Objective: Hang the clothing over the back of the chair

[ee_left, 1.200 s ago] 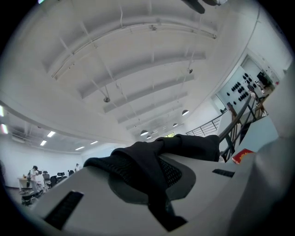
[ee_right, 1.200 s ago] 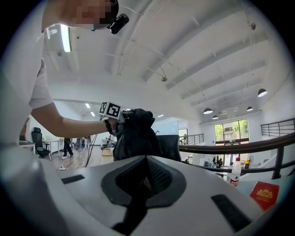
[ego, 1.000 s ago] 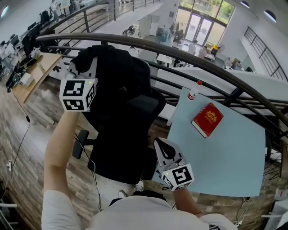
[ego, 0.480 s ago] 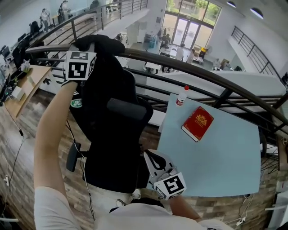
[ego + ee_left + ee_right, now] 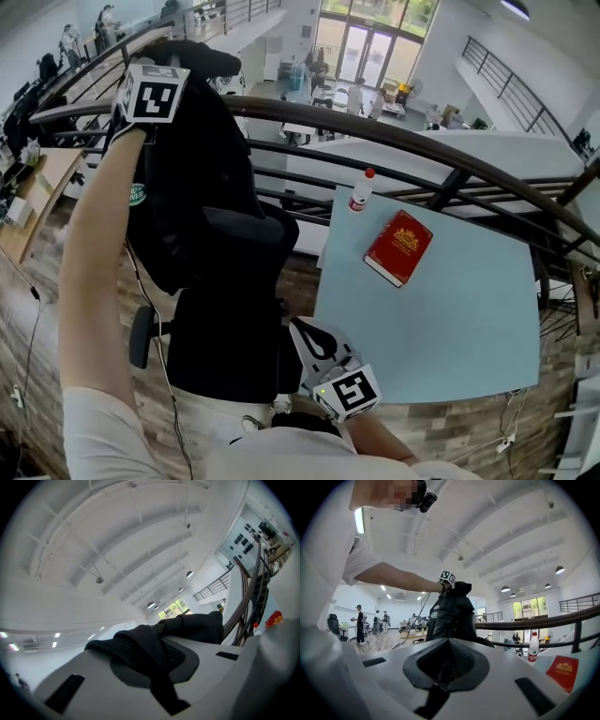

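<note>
The clothing [image 5: 192, 159] is a black jacket of thick, matt cloth. It hangs high at the left of the head view, in long loose folds, with its top bunched into a lump above the dark railing [image 5: 394, 141]. Its lower part falls in front of the upper back of the black office chair [image 5: 230, 347]. Both are black, so I cannot tell whether the cloth touches the backrest or only hangs close to it. On the left edge of the jacket there is a small oval patch [image 5: 138, 194], green and white.

The left arm [image 5: 94, 262] is bare below a short white sleeve. It is stretched forward and upward, and the hand is at the height of the jacket's top. The left gripper [image 5: 154, 660] points about level. Its jaws are pressed on a fold of the black cloth, which runs out from between the pads and away to the right in the left gripper view. Its marker cube [image 5: 151, 91] shows just beside the bunched top.

The right gripper [image 5: 314, 339] is held low, between the chair seat and the near corner of the light blue table [image 5: 450, 319]. It points forward, toward the chair. Its jaws are pressed together, and nothing is between them.
</note>
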### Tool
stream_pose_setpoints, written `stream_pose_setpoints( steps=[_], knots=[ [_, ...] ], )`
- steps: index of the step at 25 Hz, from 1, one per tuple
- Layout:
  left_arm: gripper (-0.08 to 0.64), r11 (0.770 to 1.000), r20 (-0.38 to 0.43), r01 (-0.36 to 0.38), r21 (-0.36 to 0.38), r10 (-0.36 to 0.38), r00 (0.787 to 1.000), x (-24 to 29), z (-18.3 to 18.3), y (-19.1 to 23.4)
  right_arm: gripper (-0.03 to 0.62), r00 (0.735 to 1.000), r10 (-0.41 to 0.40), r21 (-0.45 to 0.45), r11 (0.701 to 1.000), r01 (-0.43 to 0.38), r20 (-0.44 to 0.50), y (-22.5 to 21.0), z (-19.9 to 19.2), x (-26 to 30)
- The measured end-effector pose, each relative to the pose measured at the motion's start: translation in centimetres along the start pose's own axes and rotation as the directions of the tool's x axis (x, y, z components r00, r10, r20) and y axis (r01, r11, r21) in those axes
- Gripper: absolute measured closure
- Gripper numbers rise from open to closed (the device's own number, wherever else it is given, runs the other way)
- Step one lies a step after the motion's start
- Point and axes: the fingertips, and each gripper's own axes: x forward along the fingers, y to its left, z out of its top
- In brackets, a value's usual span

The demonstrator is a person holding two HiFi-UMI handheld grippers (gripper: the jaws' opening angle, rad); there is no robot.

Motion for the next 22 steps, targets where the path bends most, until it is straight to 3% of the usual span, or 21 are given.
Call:
stream_pose_setpoints(
  steps=[4,11,14,19,22],
  knots=[
    [0.524,0.999,0.034,-0.043,-0.008,0.043,0.998,0.9,1.9,0.6,0.574,1.000,0.000,0.011,1.000,0.000,0.000,0.1,0.2,0.3],
    [0.523,1.000,0.070,-0.012,-0.028,0.014,0.997,3.6,3.3,-1.5,0.574,0.999,-0.020,0.033,0.999,0.021,-0.031,-0.7,-1.5,0.4],
    [0.521,0.999,0.060,0.030,-0.045,-0.027,0.998,5.2,1.2,-4.3,0.574,0.998,-0.036,0.044,0.998,0.039,-0.048,-1.6,-2.3,0.1],
    [0.511,0.998,-0.045,0.067,0.011,-0.066,0.997,7.5,-4.4,-8.2,0.574,0.994,-0.072,0.058,0.995,0.076,-0.078,-3.2,-3.4,-0.6],
    [0.501,0.992,-0.135,0.125,0.029,-0.120,0.984,9.1,-7.3,-9.9,0.574,0.992,-0.090,0.078,0.992,0.097,-0.093,-4.3,-4.6,-0.9]
  ],
)
